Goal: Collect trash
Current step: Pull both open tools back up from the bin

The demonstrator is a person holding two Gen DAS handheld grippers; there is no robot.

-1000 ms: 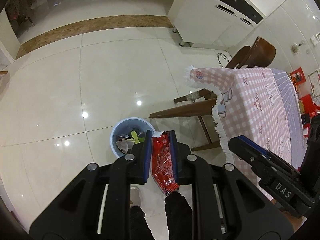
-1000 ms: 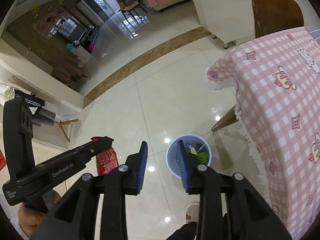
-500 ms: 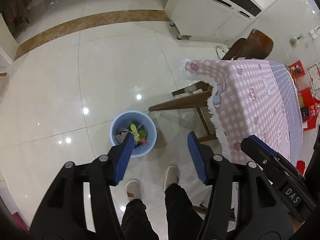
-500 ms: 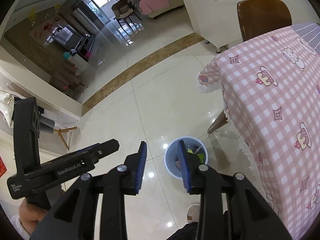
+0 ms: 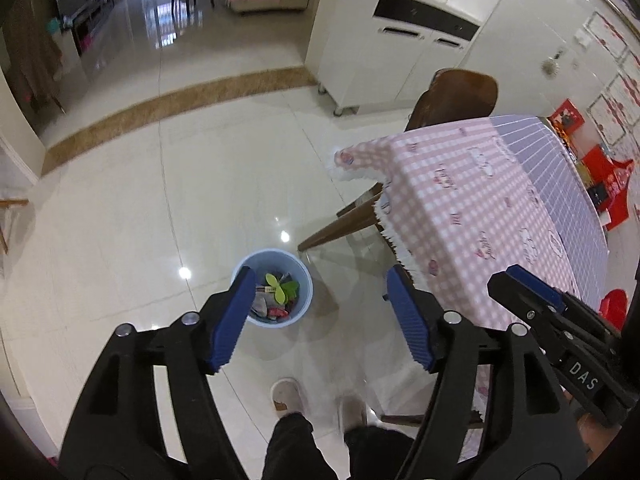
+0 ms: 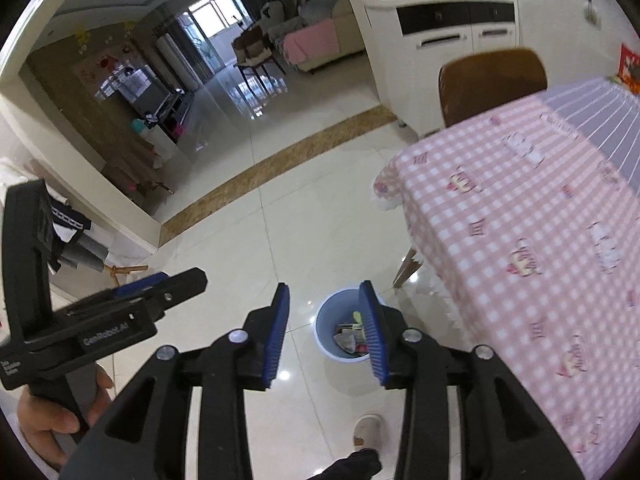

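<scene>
The red wrapper has dropped from my left gripper (image 5: pixel 316 316), jaws just opened and empty, into the blue bin (image 5: pixel 272 294) below; my right gripper (image 6: pixel 326 334) is parted, empty.

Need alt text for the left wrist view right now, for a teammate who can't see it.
The left gripper hangs open and empty above a blue bin of trash on the pale floor. A table with a pink checked cloth stands to the right.

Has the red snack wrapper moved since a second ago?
Yes. It left the left gripper, whose jaws have just been opening with nothing between them, and something red now lies in the blue bin below.
</scene>
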